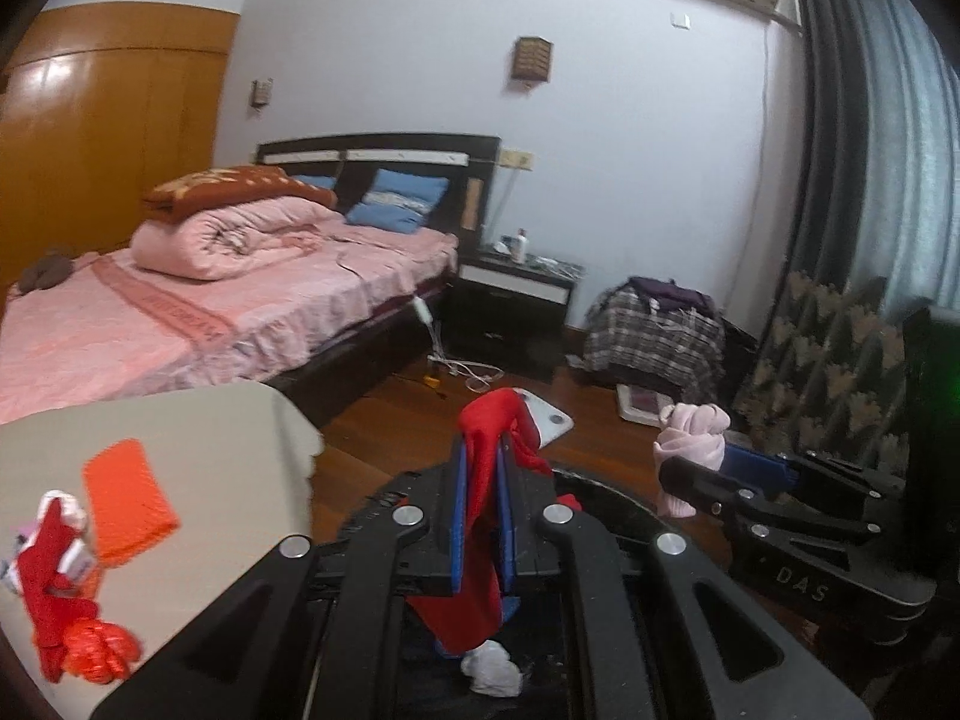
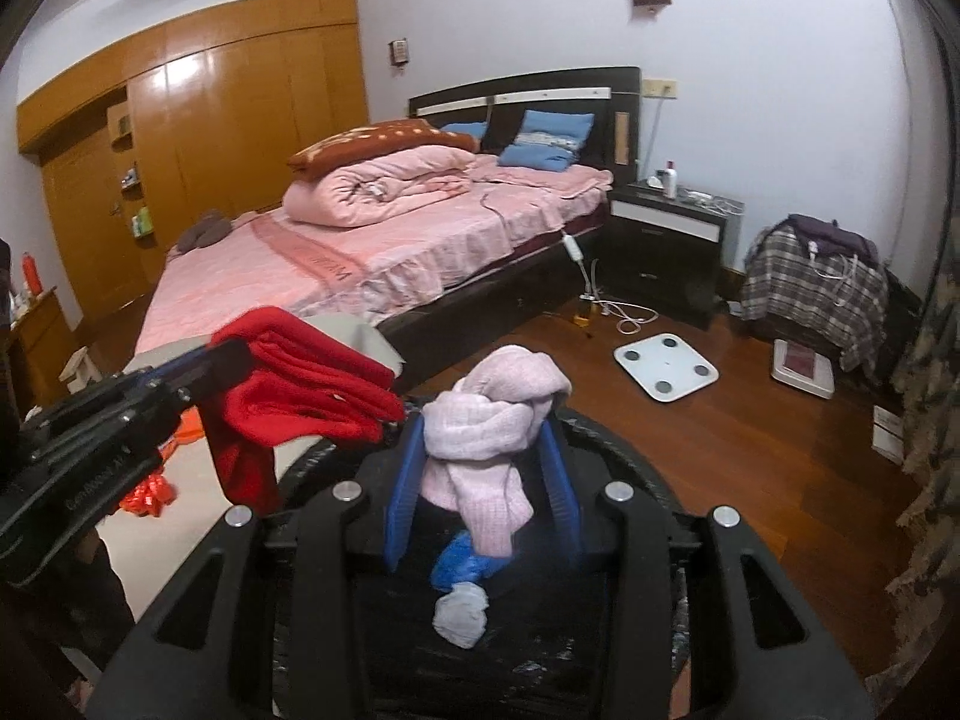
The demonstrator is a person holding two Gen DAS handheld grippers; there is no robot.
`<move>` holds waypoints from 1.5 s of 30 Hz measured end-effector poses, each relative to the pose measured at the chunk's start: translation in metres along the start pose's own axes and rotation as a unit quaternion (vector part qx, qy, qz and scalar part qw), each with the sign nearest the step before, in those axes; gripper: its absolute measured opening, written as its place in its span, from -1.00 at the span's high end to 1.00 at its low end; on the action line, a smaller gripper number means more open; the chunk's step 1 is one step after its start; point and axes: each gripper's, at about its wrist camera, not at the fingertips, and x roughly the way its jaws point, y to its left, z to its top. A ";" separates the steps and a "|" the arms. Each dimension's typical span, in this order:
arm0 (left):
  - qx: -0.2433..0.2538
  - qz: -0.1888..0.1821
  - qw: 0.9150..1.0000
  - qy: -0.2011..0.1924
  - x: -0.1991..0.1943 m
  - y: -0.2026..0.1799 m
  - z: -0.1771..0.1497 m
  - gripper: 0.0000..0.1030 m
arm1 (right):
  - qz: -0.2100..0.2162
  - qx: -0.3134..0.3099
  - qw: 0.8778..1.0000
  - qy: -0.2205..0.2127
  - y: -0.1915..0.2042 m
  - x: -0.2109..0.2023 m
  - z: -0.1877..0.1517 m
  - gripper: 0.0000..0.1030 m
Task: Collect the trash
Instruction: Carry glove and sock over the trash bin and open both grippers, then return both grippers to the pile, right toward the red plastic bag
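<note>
My left gripper (image 1: 485, 450) is shut on a red cloth (image 1: 480, 516) that hangs between its blue pads above a black bin (image 1: 606, 492). It also shows at the left of the right wrist view, with the red cloth (image 2: 300, 396) draped from it. My right gripper (image 2: 483, 426) is shut on a pale pink knitted cloth (image 2: 480, 420) held over the same bin (image 2: 624, 450). In the left wrist view the pink cloth (image 1: 690, 441) shows at the right. A crumpled white tissue (image 2: 461, 609) and a blue scrap (image 2: 462, 564) lie inside the bin.
A beige table (image 1: 198, 420) at the left carries an orange pad (image 1: 129, 498) and red-and-white wrappers (image 1: 60, 576). Beyond are a bed with pink covers (image 2: 360, 240), a black nightstand (image 2: 666, 240), a white scale (image 2: 666, 367) on the wooden floor and a plaid-covered chair (image 2: 810, 282).
</note>
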 end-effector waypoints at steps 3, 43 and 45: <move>-0.002 -0.010 1.000 0.012 0.010 -0.002 -0.003 0.43 | -0.013 0.005 1.000 0.001 -0.008 0.001 -0.004 0.08; -0.078 0.309 0.948 0.010 -0.160 0.216 -0.084 -0.88 | 0.138 -0.082 0.987 0.019 0.208 0.043 -0.008 -0.90; -0.082 0.317 0.945 0.015 -0.162 0.226 -0.090 -0.88 | 0.144 -0.088 0.985 0.025 0.222 0.050 -0.011 -0.90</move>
